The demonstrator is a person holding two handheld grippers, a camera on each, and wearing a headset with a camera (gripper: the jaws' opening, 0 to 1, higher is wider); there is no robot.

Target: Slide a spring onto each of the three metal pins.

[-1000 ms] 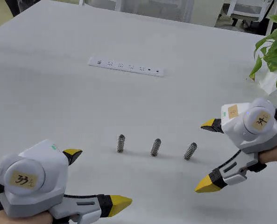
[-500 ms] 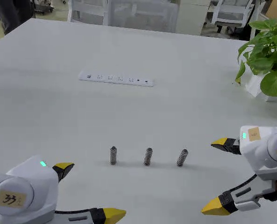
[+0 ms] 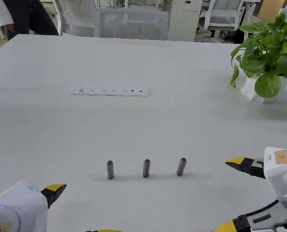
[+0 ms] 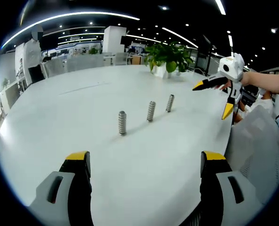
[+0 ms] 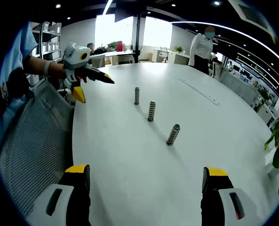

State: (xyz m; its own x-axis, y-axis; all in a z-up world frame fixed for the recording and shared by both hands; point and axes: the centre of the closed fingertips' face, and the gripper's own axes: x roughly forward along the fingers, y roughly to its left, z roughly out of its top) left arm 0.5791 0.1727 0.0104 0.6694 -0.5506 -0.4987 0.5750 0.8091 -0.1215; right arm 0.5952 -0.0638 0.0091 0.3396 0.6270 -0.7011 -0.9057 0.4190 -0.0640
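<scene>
Three grey coiled metal springs stand in a row near the front edge of the smooth white bench. The left gripper and right gripper, white plastic with yellow tips, are spread and empty; the right one's tan sticker is unreadable.

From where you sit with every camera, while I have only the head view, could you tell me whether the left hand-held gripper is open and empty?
Observer: Yes. In its own view the left hand-held gripper has both jaws wide apart with nothing between them.
Operator: Thank you. And the right one?
Observer: The right hand-held gripper is likewise open and empty in its own view.
Operator: Where is it aimed?
Observer: Along the row, with the leaning spring nearest, ahead between its jaws.
</scene>
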